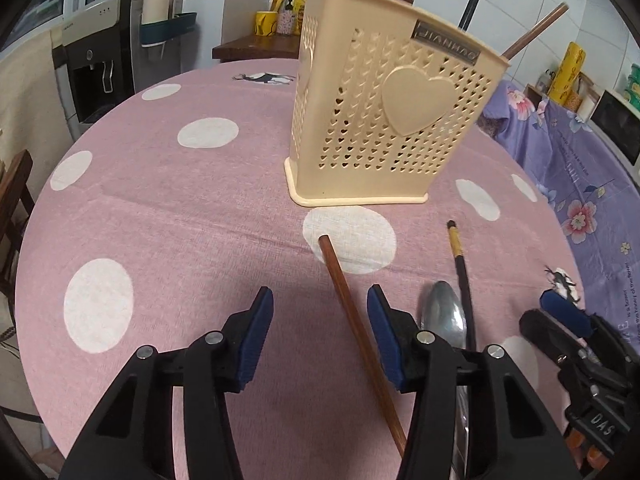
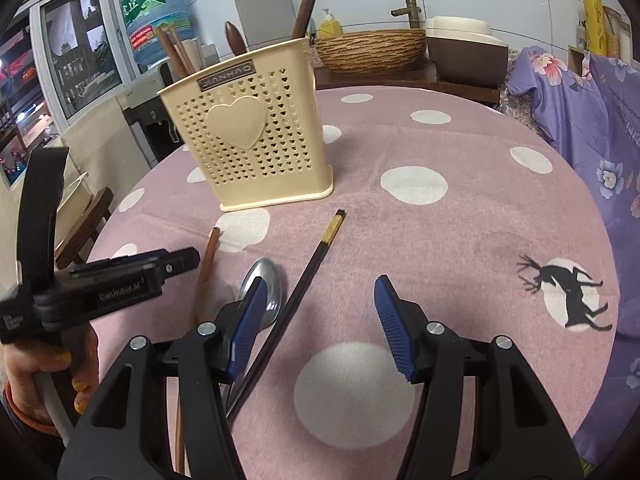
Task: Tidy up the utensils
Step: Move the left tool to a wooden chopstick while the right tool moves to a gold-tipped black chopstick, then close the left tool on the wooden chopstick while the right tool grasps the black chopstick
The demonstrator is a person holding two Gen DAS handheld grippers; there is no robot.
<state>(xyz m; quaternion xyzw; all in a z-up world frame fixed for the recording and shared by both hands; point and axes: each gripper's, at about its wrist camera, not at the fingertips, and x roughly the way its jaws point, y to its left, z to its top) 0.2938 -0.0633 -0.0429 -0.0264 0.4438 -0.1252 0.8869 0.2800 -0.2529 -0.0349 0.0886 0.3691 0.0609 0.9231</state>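
My left gripper (image 1: 320,320) stands parted around the brown chopstick (image 1: 348,292) without pinching it, my right gripper (image 2: 320,316) gapes empty beside the spoon (image 2: 266,284) and black chopstick (image 2: 308,268), the cream holder (image 2: 248,136) upright beyond.

Beside the cream utensil holder (image 1: 384,120), the brown chopstick (image 1: 352,304) ran under the left gripper's finger (image 1: 394,344), its near end hidden. The spoon (image 1: 444,316) showed only its bowl; the handle was covered.
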